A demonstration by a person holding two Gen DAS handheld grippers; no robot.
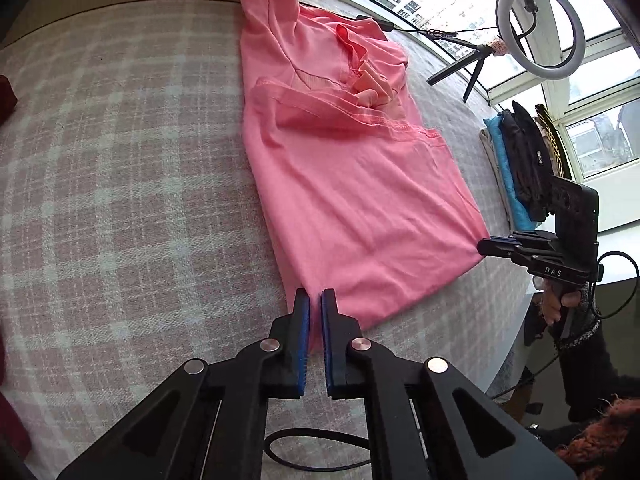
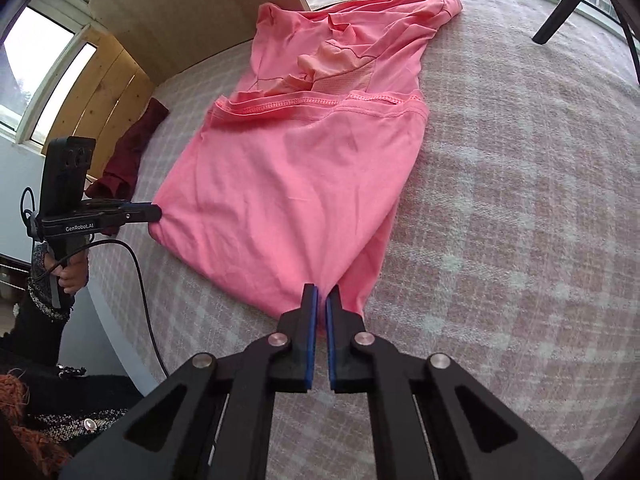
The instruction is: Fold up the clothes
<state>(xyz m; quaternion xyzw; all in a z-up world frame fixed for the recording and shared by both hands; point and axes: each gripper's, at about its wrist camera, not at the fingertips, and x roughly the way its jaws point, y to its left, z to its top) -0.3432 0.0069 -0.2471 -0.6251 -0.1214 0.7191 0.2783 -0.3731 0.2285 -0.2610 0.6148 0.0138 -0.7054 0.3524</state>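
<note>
A pink T-shirt lies on the plaid bed cover, partly folded, with its hem half laid back over the chest. It also shows in the right wrist view. My left gripper is shut on the near left corner of the shirt's fold. My right gripper is shut on the near right corner. Each gripper shows in the other's view, the right and the left, both pinching the pink cloth at its near edge.
A stack of folded clothes sits at the right by the window. A ring light on a tripod stands behind it. A dark red garment lies at the left. A wooden headboard is at the far end.
</note>
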